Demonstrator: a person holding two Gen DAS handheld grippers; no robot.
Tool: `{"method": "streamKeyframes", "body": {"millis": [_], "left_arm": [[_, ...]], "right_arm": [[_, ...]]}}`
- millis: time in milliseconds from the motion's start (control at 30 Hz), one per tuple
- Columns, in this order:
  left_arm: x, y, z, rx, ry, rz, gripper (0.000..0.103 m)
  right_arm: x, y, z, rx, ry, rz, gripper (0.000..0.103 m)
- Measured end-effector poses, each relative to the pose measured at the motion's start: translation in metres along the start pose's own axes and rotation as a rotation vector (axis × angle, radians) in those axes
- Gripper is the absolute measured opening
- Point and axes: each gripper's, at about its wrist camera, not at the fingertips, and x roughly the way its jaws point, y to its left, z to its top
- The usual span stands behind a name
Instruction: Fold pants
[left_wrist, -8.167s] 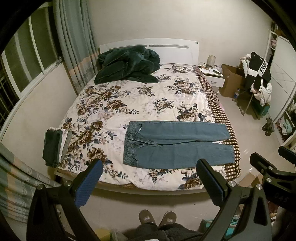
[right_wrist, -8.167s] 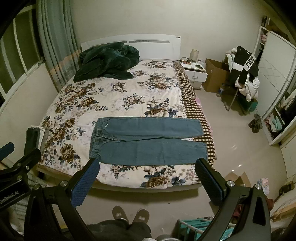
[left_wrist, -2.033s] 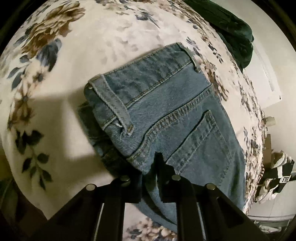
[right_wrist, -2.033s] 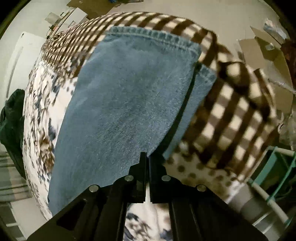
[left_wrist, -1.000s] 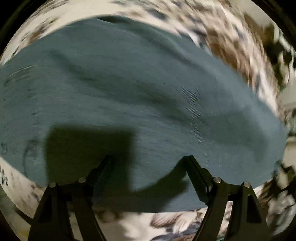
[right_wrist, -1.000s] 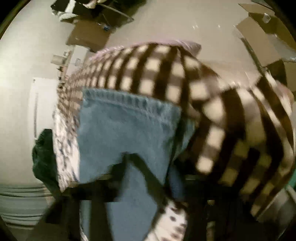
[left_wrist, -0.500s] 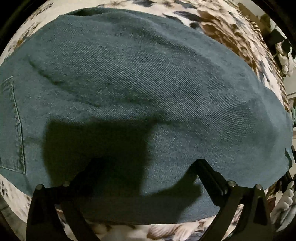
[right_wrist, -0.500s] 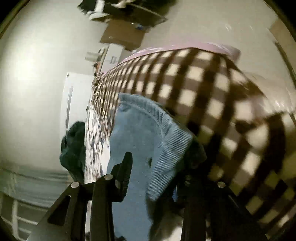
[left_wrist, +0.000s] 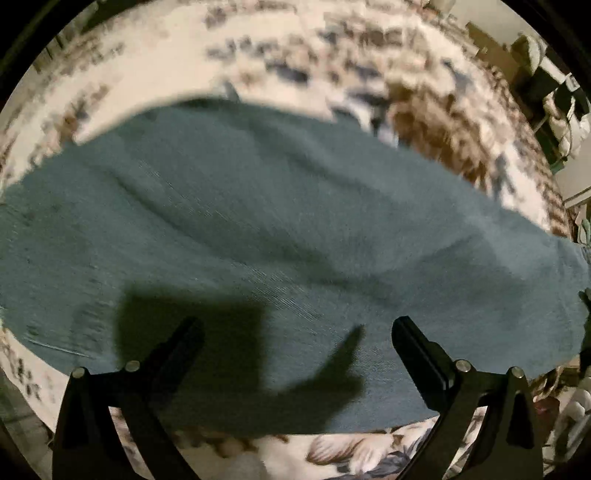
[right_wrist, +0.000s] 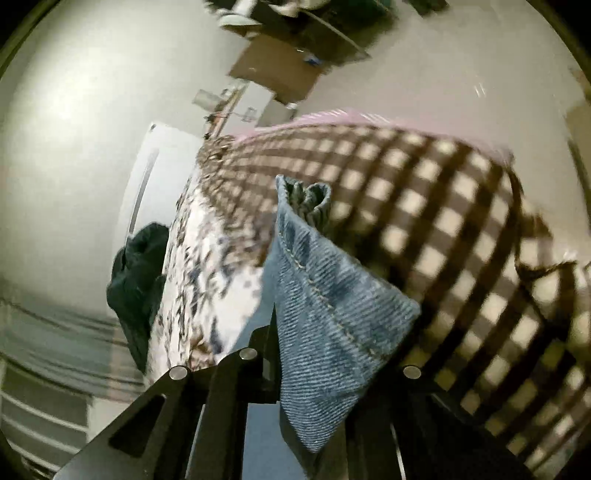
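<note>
Here, jeans, right claw clamping hem

A floral bedspread covers the bed, blurred toward the far side, with a brown-and-cream checked blanket along its right edge. A white headboard stands against the pale far wall, with a dark green bundle on the bed near it. On the pale floor beside the bed lies a cardboard box.
</note>
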Motion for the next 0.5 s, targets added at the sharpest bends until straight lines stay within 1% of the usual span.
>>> {"method": "streamKeyframes", "body": {"millis": [33,133,233,267,367,400,500], "left_arm": [[-0.011,0.006,0.003,-0.008,-0.020,0.003,0.103],[-0.037,0.023,0.011,-0.045,-0.063,-0.010,0.103],[-0.065,0.038,-0.007,-0.088,-0.112,-0.022,0.103],[-0.074,0.050,-0.006,-0.102,-0.127,-0.022,0.103],[-0.092,0.082,-0.013,-0.147,-0.153,-0.008,0.103],[-0.089,0.085,-0.011,-0.160,-0.155,-0.005,0.103],[-0.100,0.125,-0.026,-0.206,-0.152,0.005,0.103]], "right_arm": [[-0.011,0.012,-0.003,-0.016,0.001,0.008,0.010],[-0.019,0.061,-0.017,-0.092,0.022,0.029,0.010],[-0.016,0.122,-0.044,-0.193,0.063,0.070,0.010],[-0.013,0.142,-0.054,-0.220,0.080,0.084,0.010],[0.014,0.199,-0.101,-0.299,0.156,0.121,0.009],[0.027,0.216,-0.123,-0.330,0.196,0.130,0.009],[0.063,0.246,-0.183,-0.399,0.293,0.142,0.009]]}}
